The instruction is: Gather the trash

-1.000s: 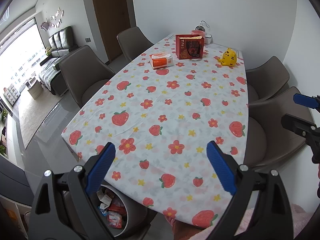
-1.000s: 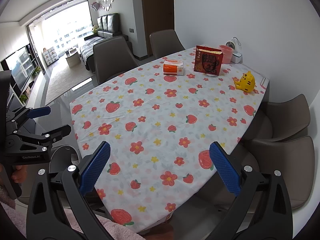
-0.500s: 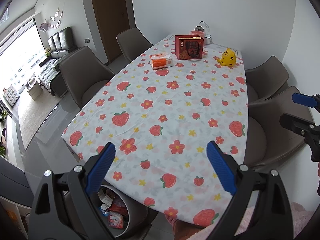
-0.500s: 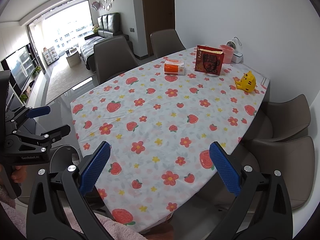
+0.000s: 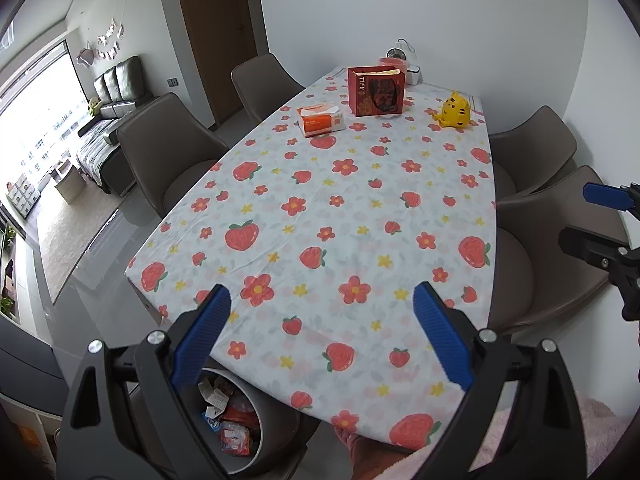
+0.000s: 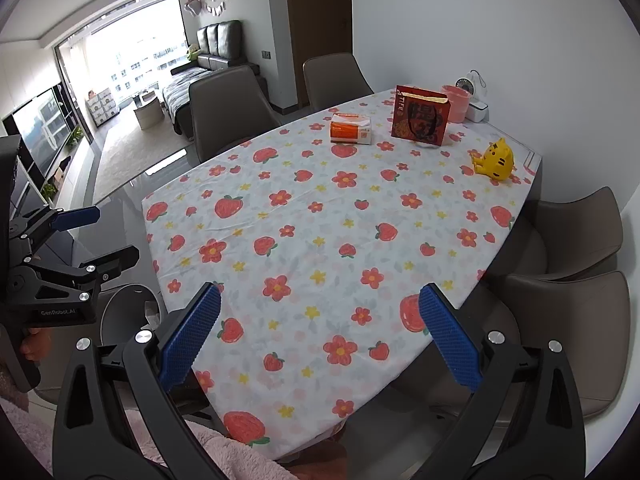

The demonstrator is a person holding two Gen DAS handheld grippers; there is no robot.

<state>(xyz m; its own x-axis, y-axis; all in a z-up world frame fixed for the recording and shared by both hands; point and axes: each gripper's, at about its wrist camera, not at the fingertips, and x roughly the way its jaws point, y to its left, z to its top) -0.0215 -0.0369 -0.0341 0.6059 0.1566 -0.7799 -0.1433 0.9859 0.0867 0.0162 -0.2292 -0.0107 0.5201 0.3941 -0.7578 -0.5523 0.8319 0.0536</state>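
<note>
A round grey trash bin stands on the floor by the table's near left corner, with several wrappers inside. Its rim also shows in the right wrist view. My left gripper hangs open above the table's near edge, nothing between its blue pads. My right gripper is open too, above the near end of the table and holding nothing. Each gripper appears at the edge of the other's view: the right one, the left one. I see no loose trash on the strawberry tablecloth.
At the far end stand an orange tissue box, a red gift bag, a yellow tiger toy, a pink cup and a small white fan. Brown chairs line both long sides. A sofa lies beyond.
Both grippers stay open and nearly still. The views have drifted only slightly.
</note>
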